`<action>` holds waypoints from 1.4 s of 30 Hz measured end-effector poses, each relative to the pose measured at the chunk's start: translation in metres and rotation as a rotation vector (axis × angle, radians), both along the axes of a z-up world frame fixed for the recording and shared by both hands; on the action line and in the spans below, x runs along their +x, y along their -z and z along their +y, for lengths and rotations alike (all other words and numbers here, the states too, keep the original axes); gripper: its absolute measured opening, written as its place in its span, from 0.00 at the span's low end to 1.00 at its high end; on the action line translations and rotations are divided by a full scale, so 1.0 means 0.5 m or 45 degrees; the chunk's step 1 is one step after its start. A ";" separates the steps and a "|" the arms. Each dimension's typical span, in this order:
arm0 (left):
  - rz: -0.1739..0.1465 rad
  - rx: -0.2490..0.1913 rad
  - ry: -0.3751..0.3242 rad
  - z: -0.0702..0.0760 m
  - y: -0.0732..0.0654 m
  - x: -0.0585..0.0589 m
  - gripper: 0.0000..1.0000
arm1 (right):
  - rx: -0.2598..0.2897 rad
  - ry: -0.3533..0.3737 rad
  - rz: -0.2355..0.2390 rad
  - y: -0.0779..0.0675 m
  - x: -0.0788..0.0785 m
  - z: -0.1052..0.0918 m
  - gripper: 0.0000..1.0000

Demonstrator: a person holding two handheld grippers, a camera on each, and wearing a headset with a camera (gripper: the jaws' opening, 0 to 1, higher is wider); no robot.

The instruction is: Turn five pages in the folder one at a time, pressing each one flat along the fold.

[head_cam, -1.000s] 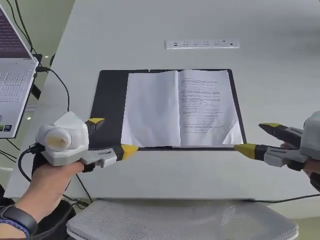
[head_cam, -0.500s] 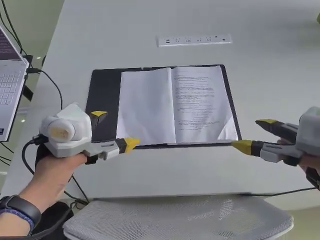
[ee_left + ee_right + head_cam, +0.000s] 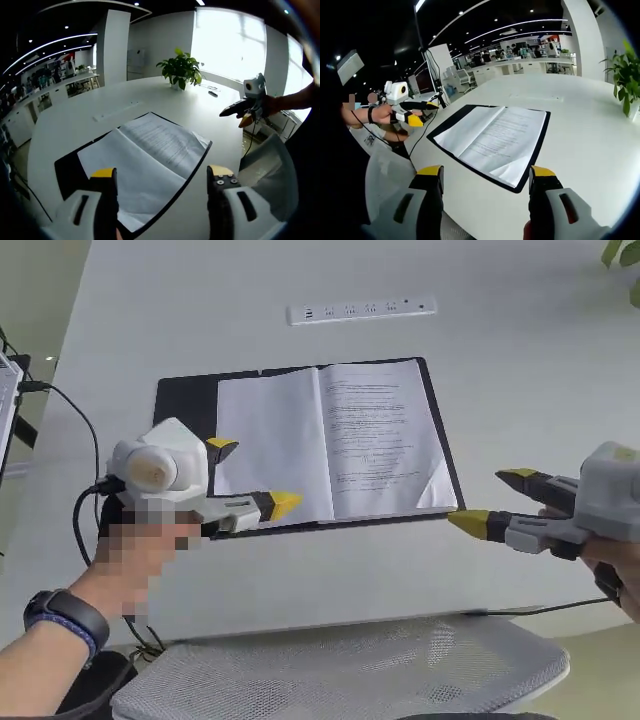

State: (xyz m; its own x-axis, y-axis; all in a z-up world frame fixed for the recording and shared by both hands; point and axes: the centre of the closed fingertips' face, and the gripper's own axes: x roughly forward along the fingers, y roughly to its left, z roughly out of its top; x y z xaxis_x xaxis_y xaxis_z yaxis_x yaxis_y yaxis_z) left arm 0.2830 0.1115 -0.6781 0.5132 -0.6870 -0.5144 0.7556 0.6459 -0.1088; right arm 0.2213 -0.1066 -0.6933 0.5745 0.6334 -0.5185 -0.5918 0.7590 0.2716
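The folder [image 3: 186,405] lies open on the white worktop [image 3: 520,370], and the left gripper [image 3: 253,475] and right gripper [image 3: 490,498] are near its front corners, fingers spread wide, holding nothing.

This is an open-plan office. Rows of desks [image 3: 530,62] stretch under strip ceiling lights [image 3: 520,24]; a potted plant [image 3: 181,69] and power strip [image 3: 362,310] sit on the white table [image 3: 520,400].

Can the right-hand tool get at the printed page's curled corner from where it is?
Probably yes: the right tool is open and points toward that corner, with bare table between them and nothing in the way.
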 end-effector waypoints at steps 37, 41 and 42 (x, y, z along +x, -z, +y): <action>0.065 0.020 0.286 -0.355 0.124 0.049 0.67 | -0.024 0.056 0.023 0.015 -0.039 -0.023 0.66; 0.095 0.027 0.279 -0.374 0.150 0.050 0.67 | -0.023 0.054 0.026 0.014 -0.039 -0.021 0.66; 0.098 0.038 0.277 -0.379 0.164 0.052 0.67 | -0.020 0.061 0.027 0.014 -0.037 -0.022 0.66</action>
